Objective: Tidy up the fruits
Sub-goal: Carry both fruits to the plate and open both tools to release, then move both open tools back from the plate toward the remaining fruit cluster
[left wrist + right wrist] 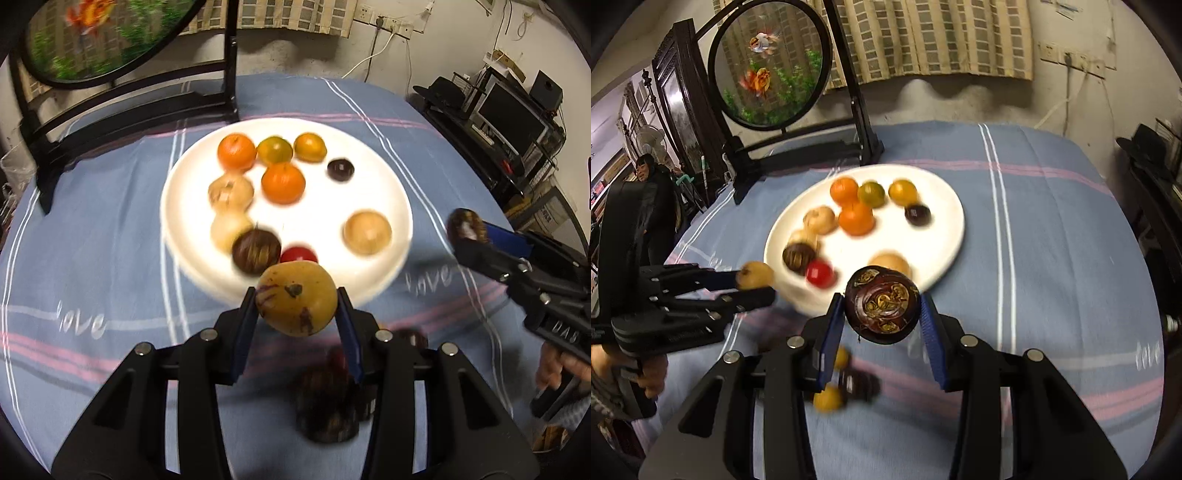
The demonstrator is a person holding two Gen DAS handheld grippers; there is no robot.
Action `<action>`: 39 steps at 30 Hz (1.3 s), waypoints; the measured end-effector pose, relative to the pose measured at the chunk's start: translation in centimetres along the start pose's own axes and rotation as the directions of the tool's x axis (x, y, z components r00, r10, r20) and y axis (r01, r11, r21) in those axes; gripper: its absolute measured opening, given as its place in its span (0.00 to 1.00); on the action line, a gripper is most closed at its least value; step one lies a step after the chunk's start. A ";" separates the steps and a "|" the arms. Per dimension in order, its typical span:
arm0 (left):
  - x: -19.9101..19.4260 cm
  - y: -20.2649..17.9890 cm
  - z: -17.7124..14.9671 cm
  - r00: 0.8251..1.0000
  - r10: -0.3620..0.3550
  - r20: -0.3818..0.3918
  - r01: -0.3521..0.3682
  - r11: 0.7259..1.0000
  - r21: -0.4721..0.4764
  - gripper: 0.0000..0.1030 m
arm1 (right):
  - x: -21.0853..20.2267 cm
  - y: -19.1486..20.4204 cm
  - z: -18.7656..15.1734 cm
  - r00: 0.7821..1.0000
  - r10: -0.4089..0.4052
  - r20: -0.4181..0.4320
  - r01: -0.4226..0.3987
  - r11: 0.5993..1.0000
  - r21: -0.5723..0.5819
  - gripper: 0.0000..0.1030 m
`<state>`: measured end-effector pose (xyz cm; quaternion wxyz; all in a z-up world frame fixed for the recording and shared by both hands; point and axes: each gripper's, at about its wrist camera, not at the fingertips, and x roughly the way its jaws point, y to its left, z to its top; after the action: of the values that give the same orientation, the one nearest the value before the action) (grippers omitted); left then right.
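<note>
A white plate (388, 177) on the blue cloth holds several fruits: oranges, pale round ones, dark ones and a red one (298, 254). My left gripper (297, 304) is shut on a yellow-brown fruit (297, 297) above the plate's near edge. My right gripper (882, 306) is shut on a dark purple fruit (882, 304) above the plate's (945, 206) near right edge. The right gripper also shows in the left wrist view (467, 229), and the left one in the right wrist view (755, 278).
A round fish-painting screen on a black stand (770, 62) stands behind the plate. Loose fruits lie on the cloth below the grippers: dark ones (327, 406) and yellow ones (829, 398). A dark shelf with electronics (513, 118) stands to the right.
</note>
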<state>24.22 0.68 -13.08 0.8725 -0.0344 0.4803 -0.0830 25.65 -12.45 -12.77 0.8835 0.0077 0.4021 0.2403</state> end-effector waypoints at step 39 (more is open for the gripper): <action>-7.7 1.5 -0.5 0.980 0.173 0.096 -0.163 0.981 -0.107 0.78 | -6.0 3.7 -1.2 0.998 0.008 0.064 -0.005 0.999 -0.044 0.59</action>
<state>19.96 3.51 -7.14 0.8976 -0.0411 0.4387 0.0168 19.83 -11.97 -8.56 0.8951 -0.0026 0.3682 0.2516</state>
